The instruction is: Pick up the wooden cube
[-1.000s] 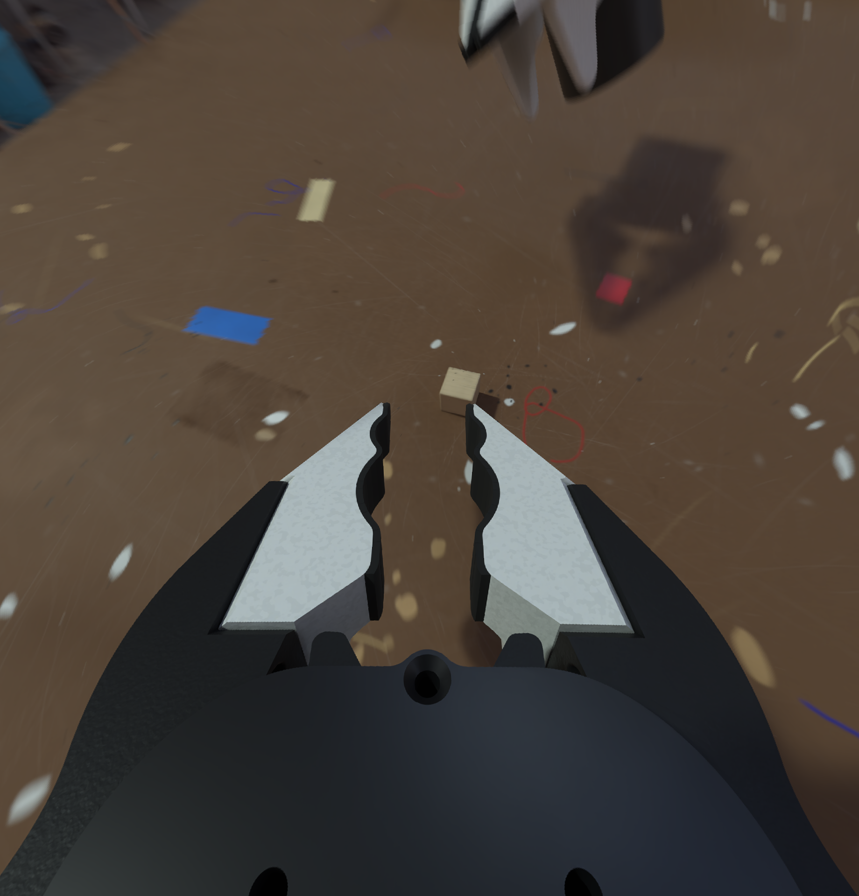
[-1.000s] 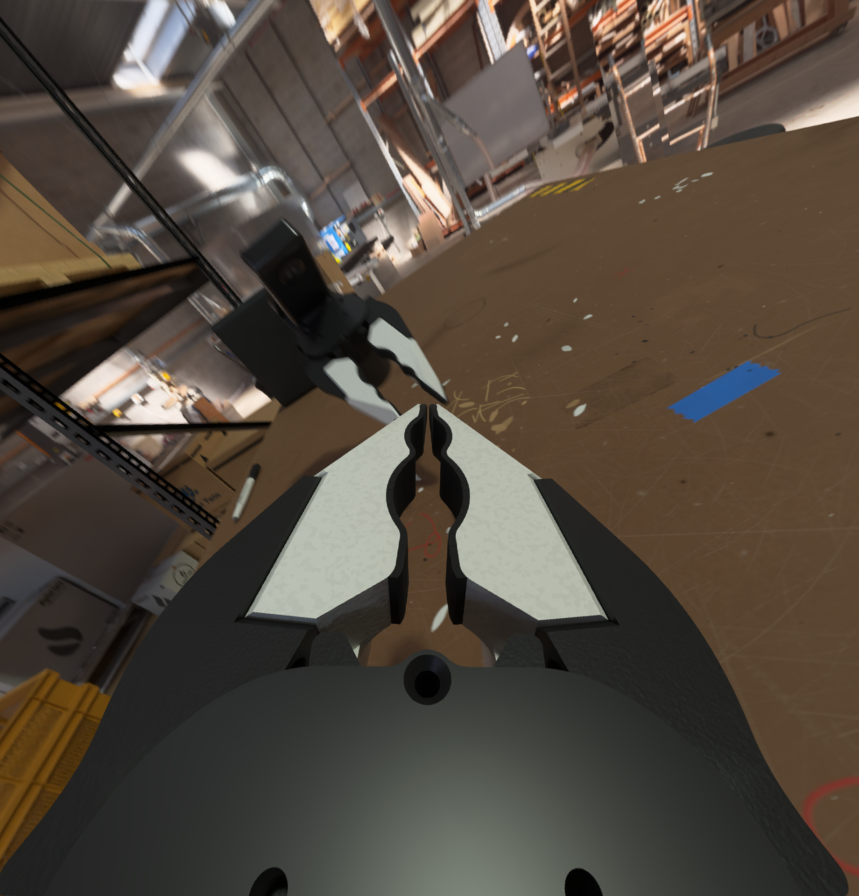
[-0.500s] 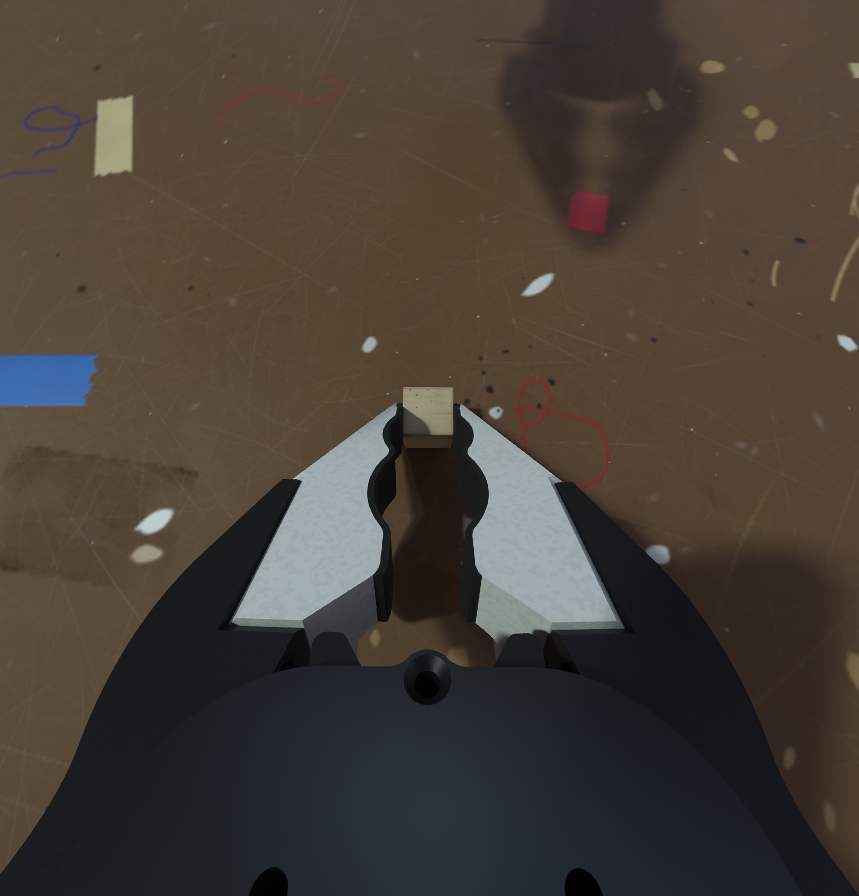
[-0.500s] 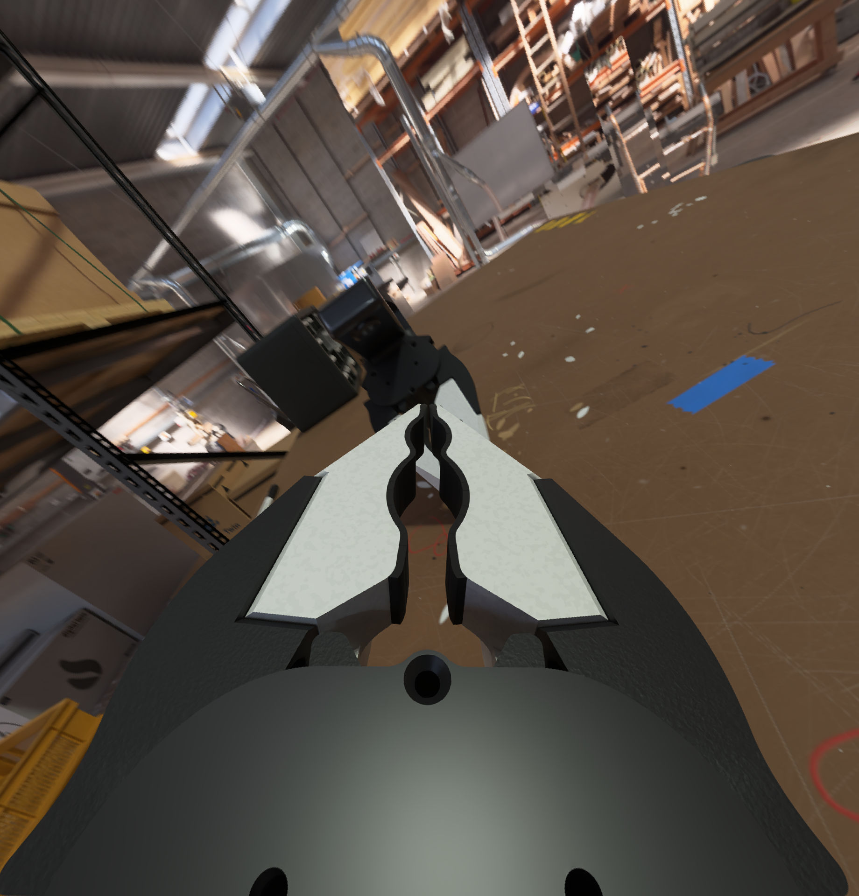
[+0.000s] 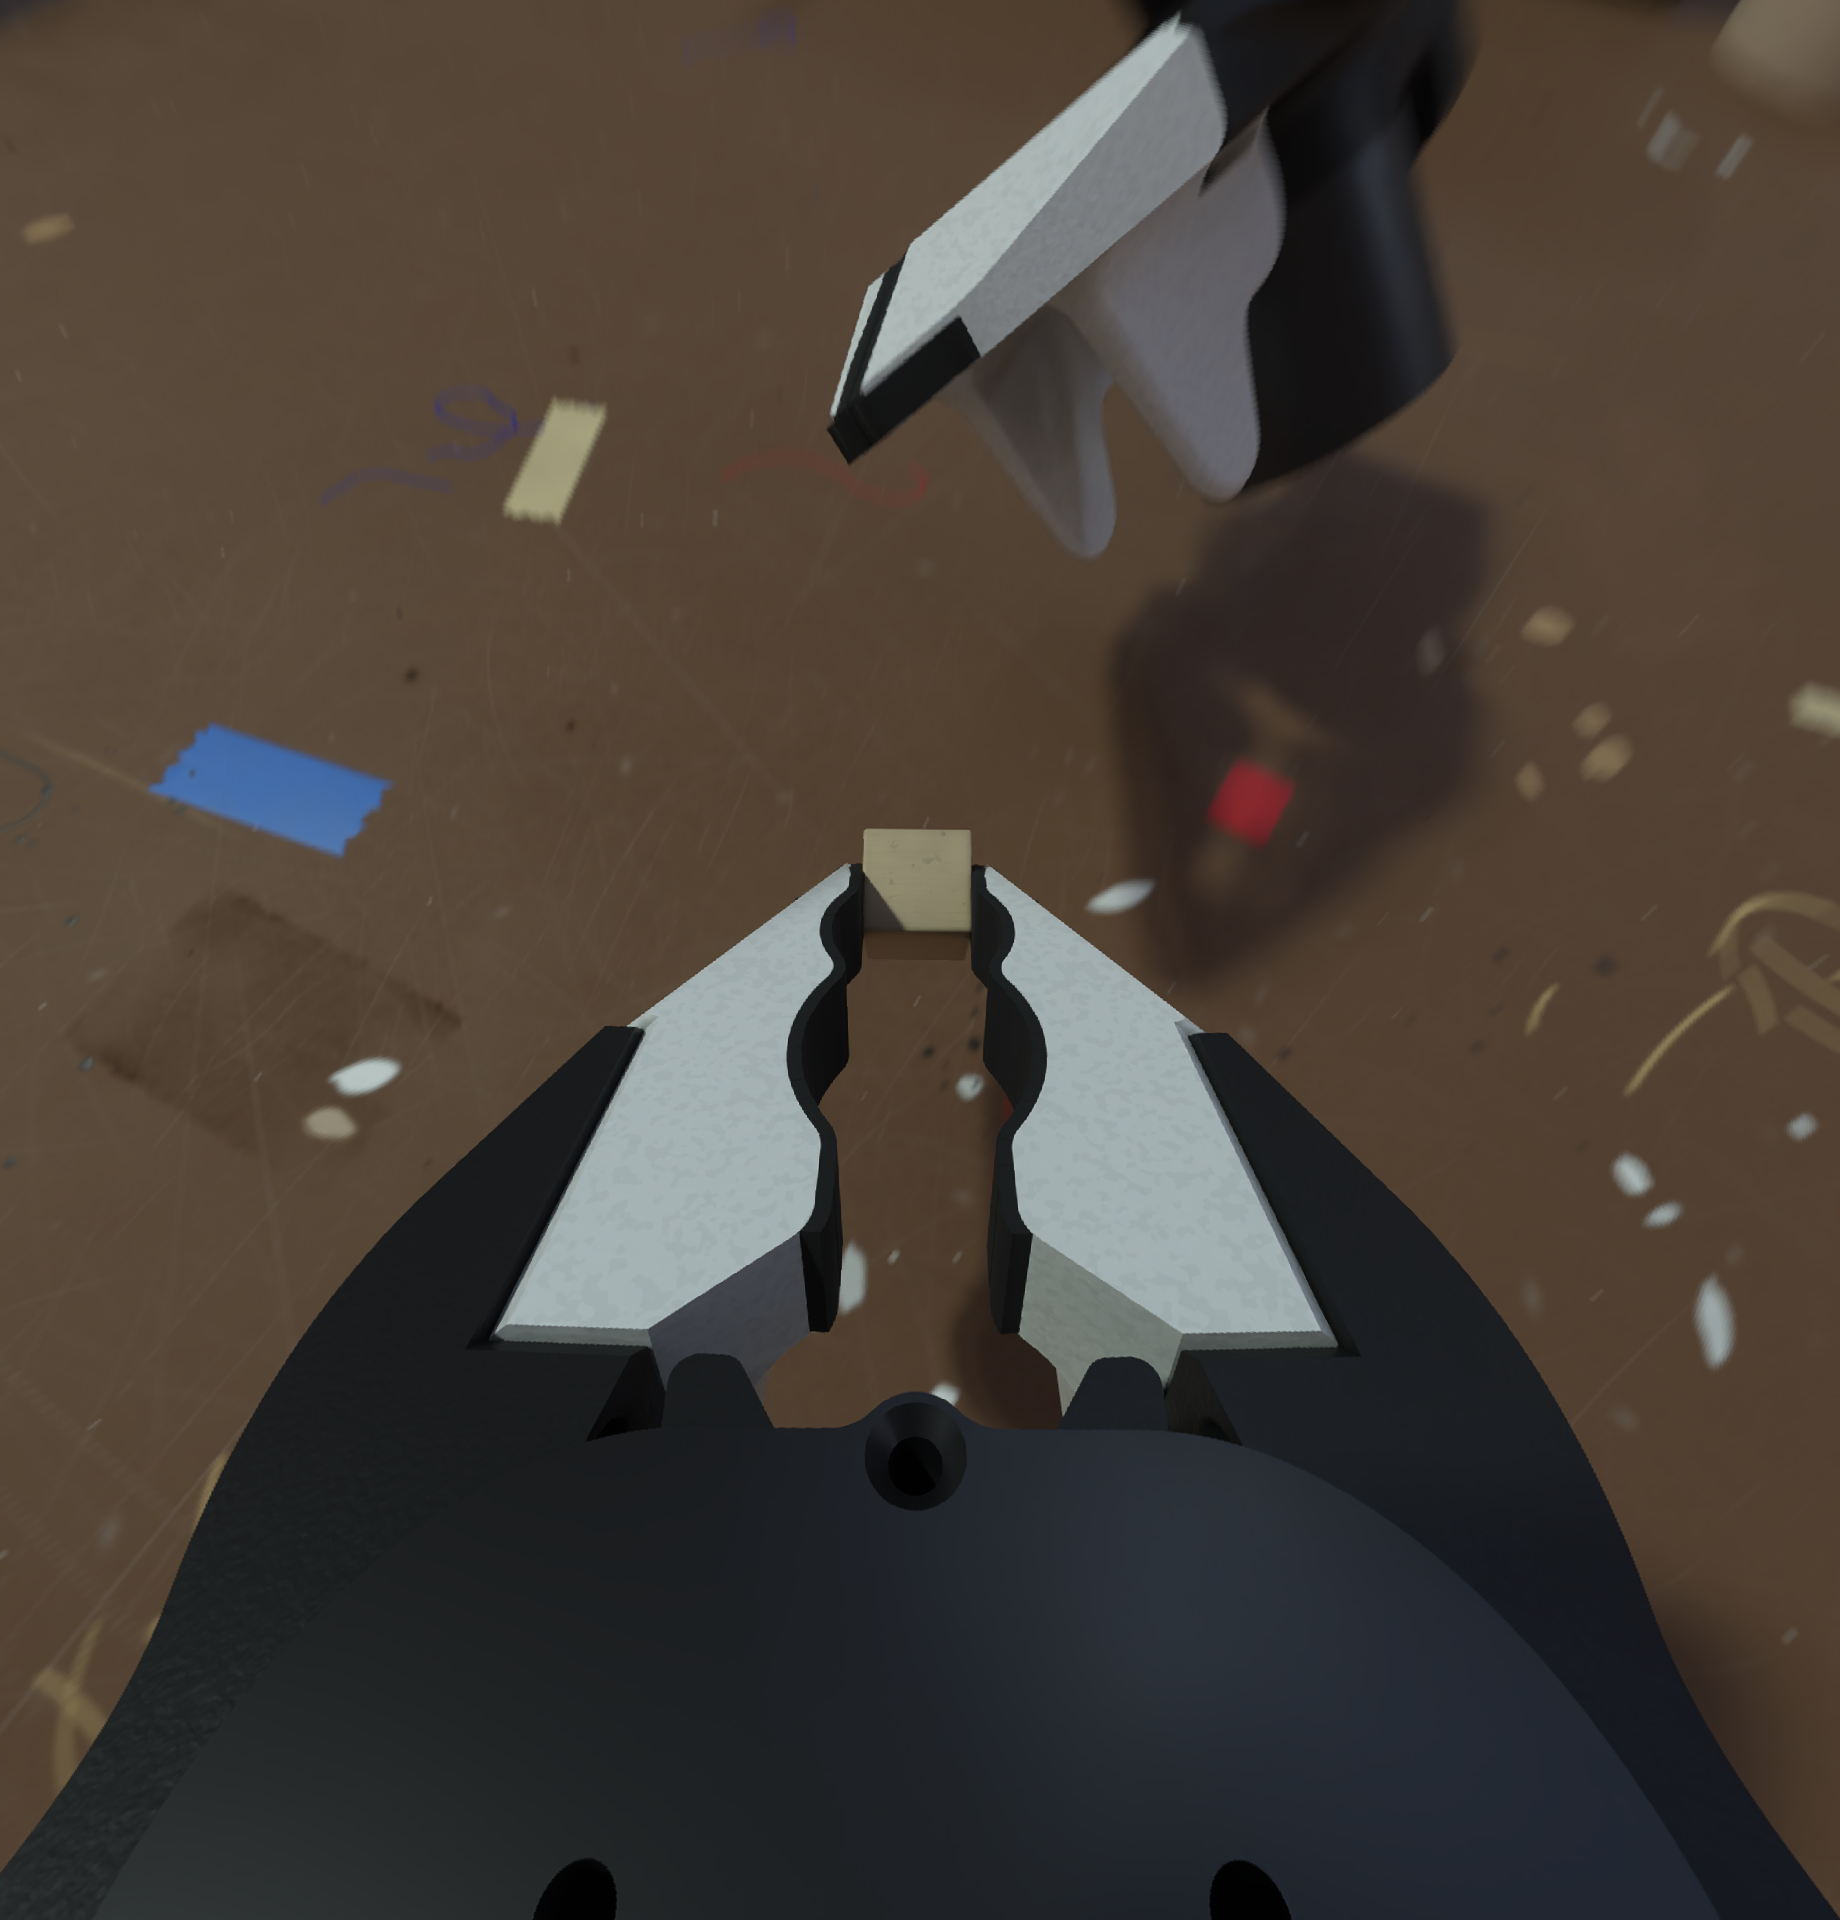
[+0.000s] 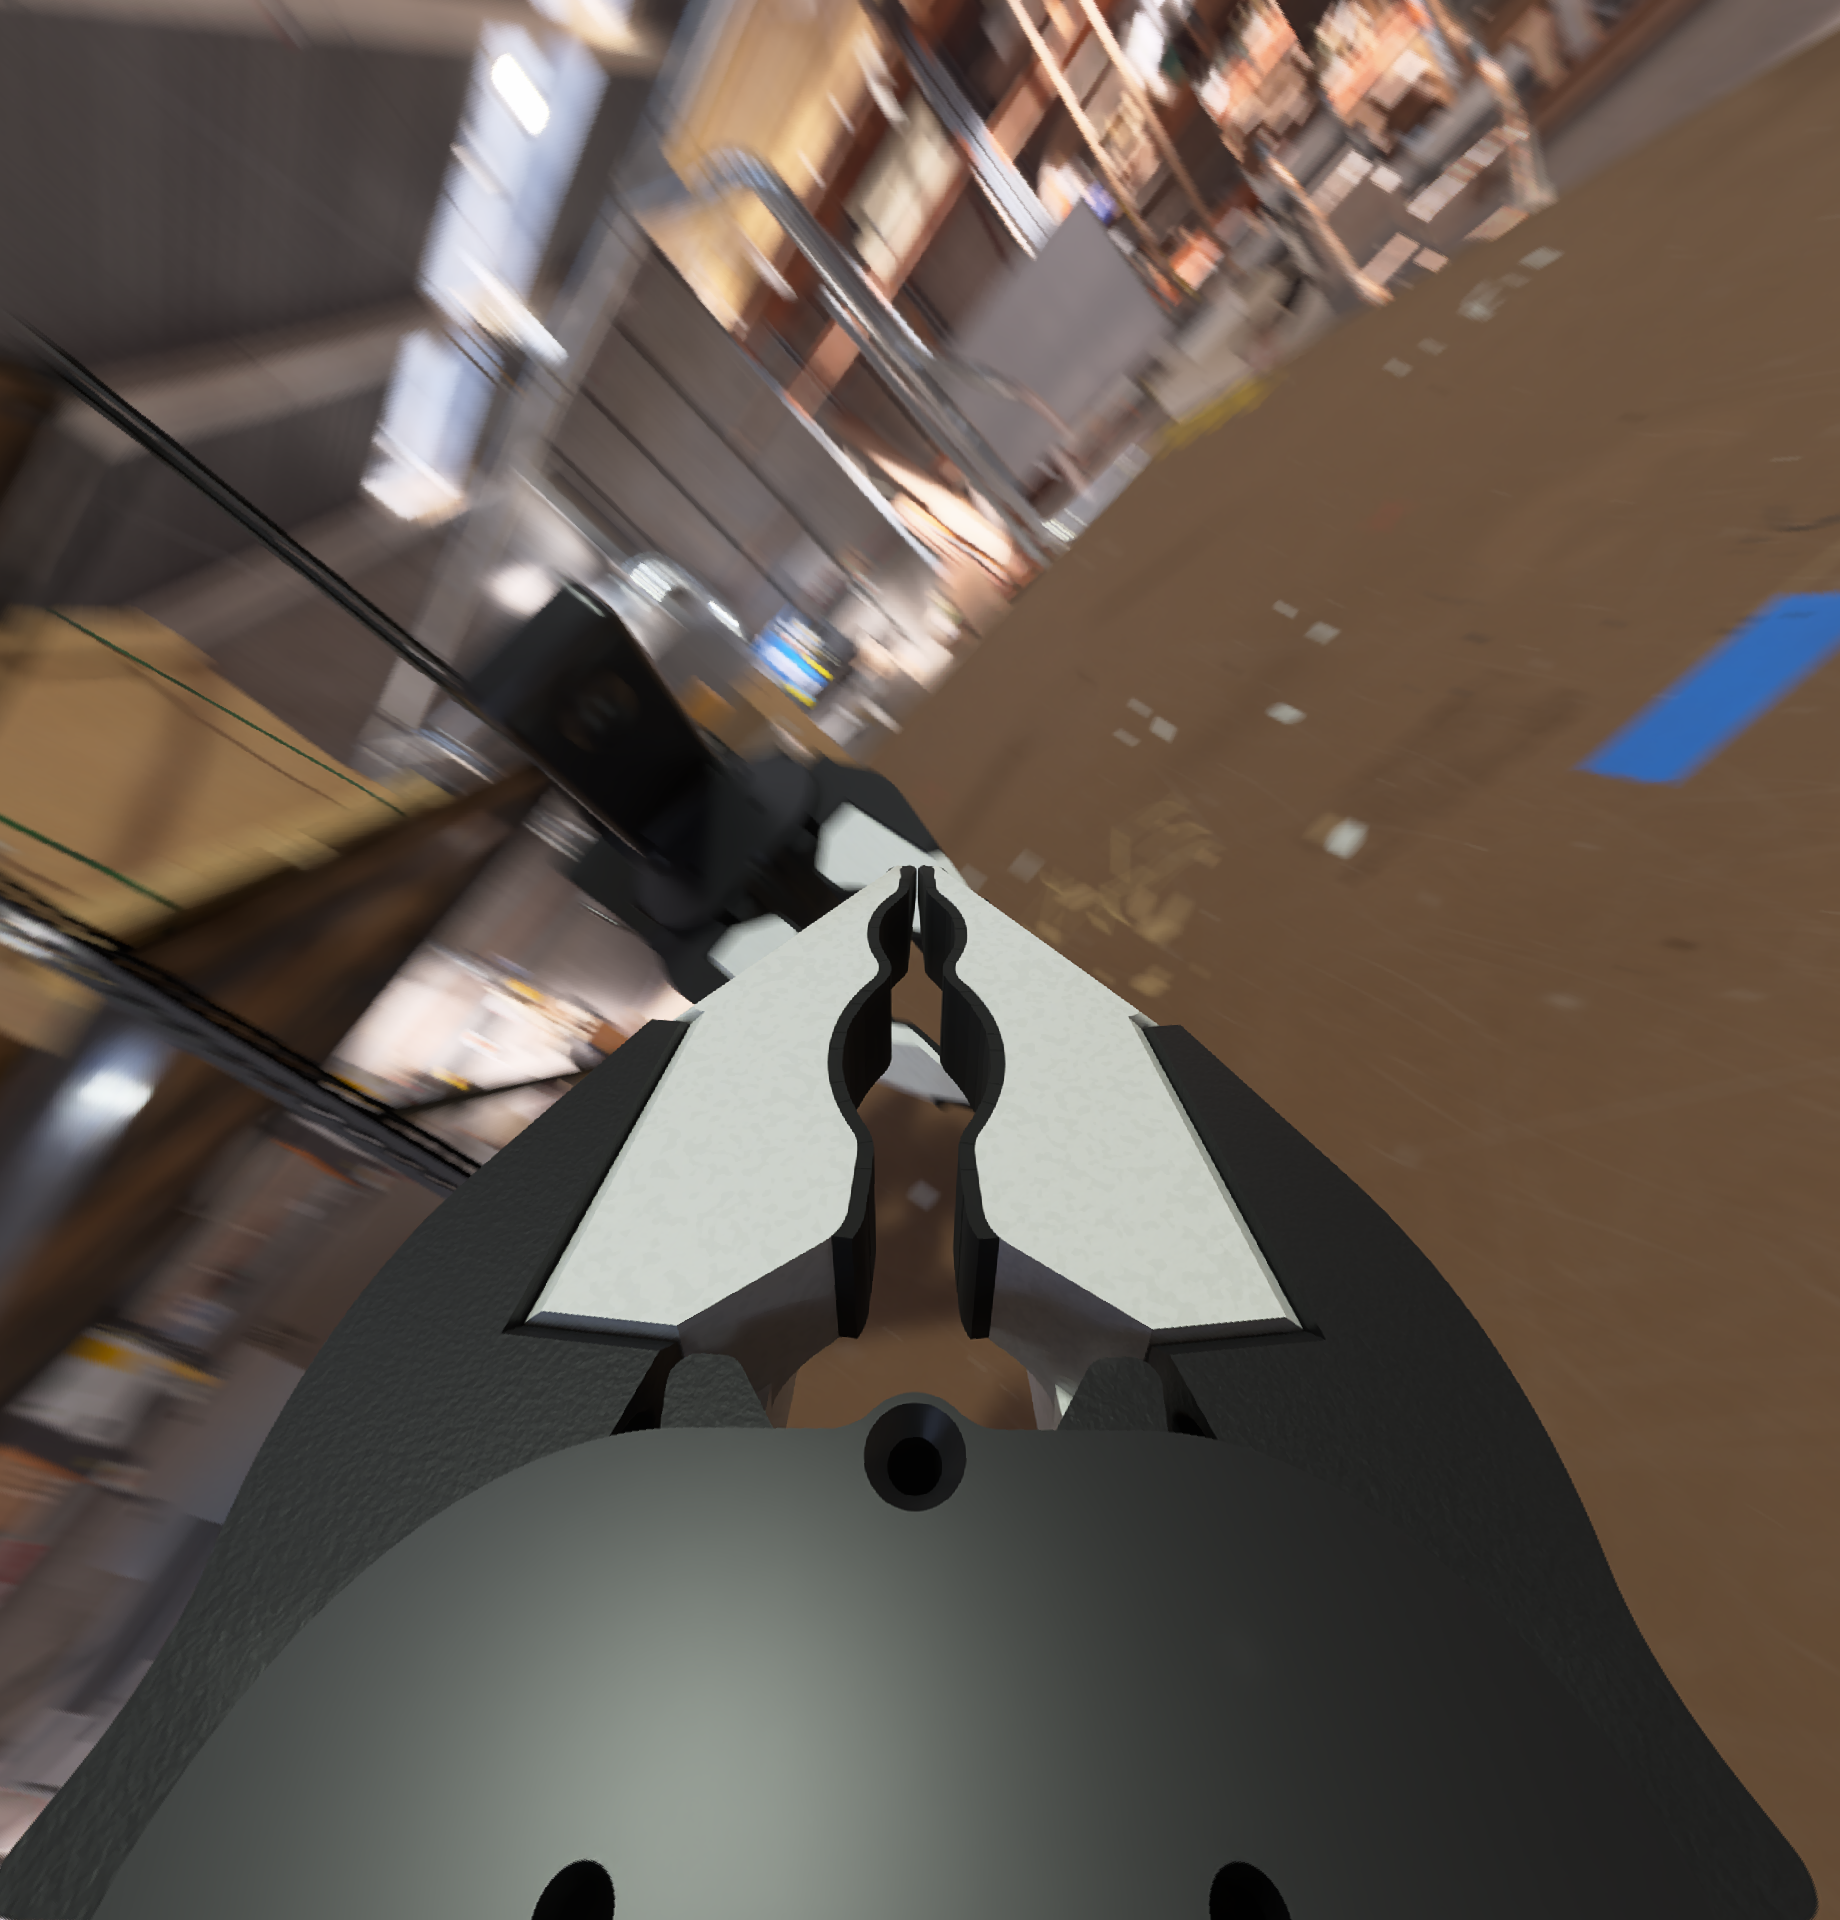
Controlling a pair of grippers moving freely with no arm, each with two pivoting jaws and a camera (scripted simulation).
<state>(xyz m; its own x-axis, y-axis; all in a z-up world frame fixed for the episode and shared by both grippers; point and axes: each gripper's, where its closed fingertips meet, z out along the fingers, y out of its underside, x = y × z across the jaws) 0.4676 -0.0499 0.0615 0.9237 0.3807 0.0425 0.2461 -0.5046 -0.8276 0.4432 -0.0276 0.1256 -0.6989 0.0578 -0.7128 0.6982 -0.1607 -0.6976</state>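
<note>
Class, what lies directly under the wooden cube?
The wooden cube sits clamped between the left tongs above the brown table. Its underside and the patch beneath are hidden.

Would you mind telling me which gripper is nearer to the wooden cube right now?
Left. The left gripper has the wooden cube clamped between the tips of its jaws, lifted off the table. The right gripper, jaws shut and empty, hangs apart, above and beyond the cube.

Scuffed brown tabletop (image 5: 687, 644), warehouse shelving (image 6: 1155, 156)
</note>
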